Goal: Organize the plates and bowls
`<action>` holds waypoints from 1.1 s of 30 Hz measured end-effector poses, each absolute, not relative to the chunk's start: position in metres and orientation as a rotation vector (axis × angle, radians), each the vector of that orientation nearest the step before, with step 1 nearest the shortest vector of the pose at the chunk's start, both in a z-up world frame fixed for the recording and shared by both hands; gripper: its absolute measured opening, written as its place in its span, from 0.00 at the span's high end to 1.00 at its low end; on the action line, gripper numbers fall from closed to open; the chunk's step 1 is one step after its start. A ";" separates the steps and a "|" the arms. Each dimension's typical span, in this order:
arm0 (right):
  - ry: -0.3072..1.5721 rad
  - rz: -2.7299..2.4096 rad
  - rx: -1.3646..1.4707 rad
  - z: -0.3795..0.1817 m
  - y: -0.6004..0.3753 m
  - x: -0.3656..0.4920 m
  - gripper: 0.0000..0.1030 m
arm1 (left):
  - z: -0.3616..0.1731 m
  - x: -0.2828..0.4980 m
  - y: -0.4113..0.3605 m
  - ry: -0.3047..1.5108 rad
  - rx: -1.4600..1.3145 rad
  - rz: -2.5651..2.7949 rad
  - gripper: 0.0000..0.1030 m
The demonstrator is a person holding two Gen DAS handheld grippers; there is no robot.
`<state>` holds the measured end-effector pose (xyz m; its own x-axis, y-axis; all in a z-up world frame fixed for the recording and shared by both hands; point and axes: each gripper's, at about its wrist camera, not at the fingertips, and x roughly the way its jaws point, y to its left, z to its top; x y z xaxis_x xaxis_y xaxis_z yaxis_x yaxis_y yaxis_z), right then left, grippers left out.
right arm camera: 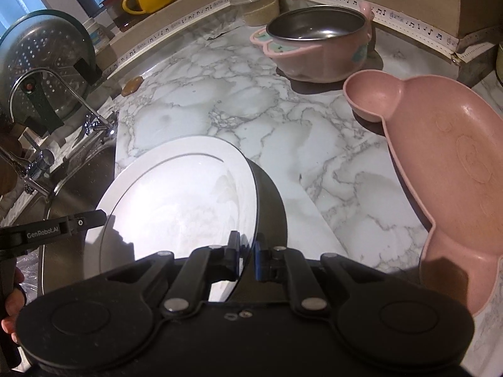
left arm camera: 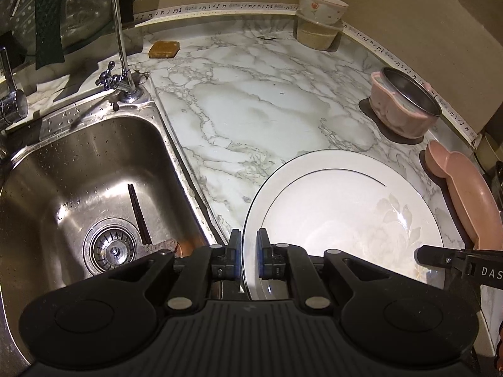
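Both hand-held grippers, left and right, pinch my white plate; next, I judge, stack it beside pink dish.

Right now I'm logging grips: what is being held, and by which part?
The white plate, by its rim: the left gripper clamps one edge, the right gripper the opposite edge.

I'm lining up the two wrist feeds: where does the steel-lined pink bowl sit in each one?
Left wrist: the steel-lined pink bowl is far right, mid-height, by the wall trim.
Right wrist: the same bowl is at upper centre-right, beyond the pink bear-shaped plate.
Shared landmark: the white plate, which both grippers are clamped on, at lower centre in both views.
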<state>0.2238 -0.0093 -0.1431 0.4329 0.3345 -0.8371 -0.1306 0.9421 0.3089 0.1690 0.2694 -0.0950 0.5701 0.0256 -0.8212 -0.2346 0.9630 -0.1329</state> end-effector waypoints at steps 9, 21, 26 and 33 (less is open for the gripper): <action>1.100 0.279 0.226 -0.144 -0.009 0.223 0.91 | -0.095 0.167 0.267 0.943 -0.213 0.150 0.91; 1.071 0.232 0.190 -0.130 -0.014 0.222 0.83 | -0.094 0.160 0.272 0.961 -0.246 0.163 0.91; 1.064 0.223 0.203 -0.125 -0.024 0.215 0.80 | -0.087 0.155 0.273 0.947 -0.235 0.179 0.91; 1.042 0.205 0.208 -0.114 -0.036 0.204 0.78 | -0.068 0.143 0.275 0.900 -0.242 0.205 0.74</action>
<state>0.2044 -0.0359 -0.1139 0.4890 0.2652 -0.8310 -0.0691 0.9615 0.2661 0.1432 0.2748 -0.0680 0.6054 0.0747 -0.7924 -0.2766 0.9533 -0.1214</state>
